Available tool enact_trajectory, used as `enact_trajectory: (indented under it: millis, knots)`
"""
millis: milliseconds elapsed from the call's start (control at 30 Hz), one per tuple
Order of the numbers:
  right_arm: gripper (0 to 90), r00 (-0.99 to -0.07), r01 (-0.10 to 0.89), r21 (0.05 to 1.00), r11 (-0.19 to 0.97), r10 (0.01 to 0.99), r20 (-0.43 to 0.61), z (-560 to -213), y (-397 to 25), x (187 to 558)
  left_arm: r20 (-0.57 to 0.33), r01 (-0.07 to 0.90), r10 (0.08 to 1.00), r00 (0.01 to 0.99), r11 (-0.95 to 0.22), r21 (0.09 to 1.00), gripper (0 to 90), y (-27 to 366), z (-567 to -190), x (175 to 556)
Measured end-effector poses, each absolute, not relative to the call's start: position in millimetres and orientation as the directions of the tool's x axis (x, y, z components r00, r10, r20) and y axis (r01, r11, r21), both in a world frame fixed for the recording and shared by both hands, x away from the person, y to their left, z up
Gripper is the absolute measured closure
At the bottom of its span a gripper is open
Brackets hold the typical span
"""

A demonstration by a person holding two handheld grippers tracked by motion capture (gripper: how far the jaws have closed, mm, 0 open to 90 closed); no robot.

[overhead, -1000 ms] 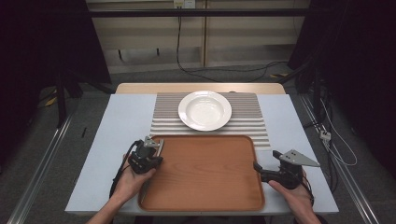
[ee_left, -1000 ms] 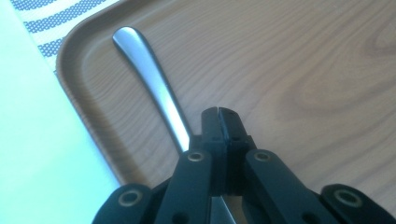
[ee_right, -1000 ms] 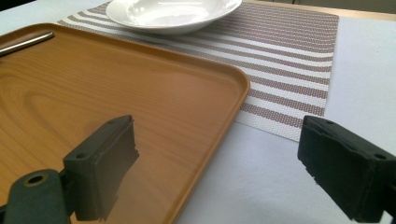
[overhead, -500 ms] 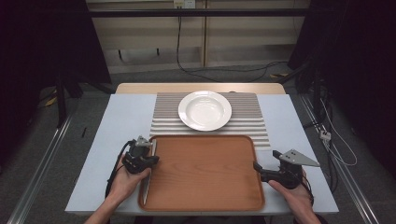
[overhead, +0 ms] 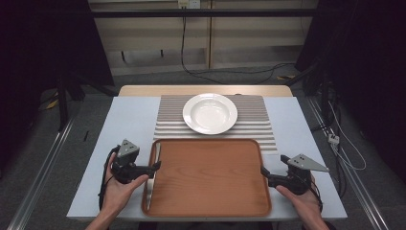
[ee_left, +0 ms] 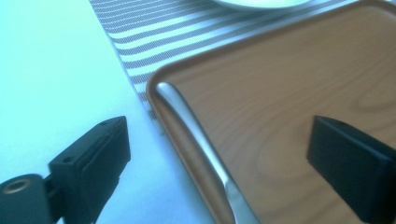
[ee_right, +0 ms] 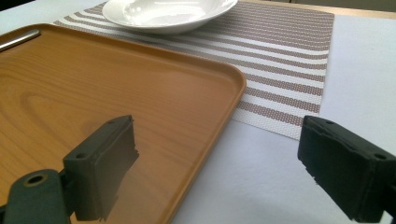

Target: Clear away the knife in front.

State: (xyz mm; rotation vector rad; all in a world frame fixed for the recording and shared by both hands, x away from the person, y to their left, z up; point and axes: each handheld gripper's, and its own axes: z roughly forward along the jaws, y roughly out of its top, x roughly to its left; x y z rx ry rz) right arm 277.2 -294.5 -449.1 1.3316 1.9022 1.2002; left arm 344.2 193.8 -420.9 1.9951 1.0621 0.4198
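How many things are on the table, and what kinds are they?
Brown wooden tray: 1
White round bowl-like plate: 1
Striped brown-and-white placemat: 1
Silver metal knife lying along the tray's left rim: 1
Total: 4

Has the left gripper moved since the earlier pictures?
Yes. The left gripper has come back toward the person, from beside the brown wooden tray's far left corner to midway along its left rim.
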Motion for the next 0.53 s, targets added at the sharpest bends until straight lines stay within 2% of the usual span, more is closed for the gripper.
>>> enact_trajectory:
  millis: [267, 533]
  knots:
    - [11.1, -0.37, 0.461, 0.879, 0.118, 0.926, 0.07, -449, -296, 275, -0.068, 0.491, 0.817, 0.573, -0.276, 0.826, 5.7, 210, -423, 319]
    - [10.1, -0.352, 0.462, 0.88, 0.11, 0.934, 0.069, -449, -299, 276, -0.062, 0.478, 0.812, 0.58, -0.279, 0.833, 6.1, 222, -423, 318]
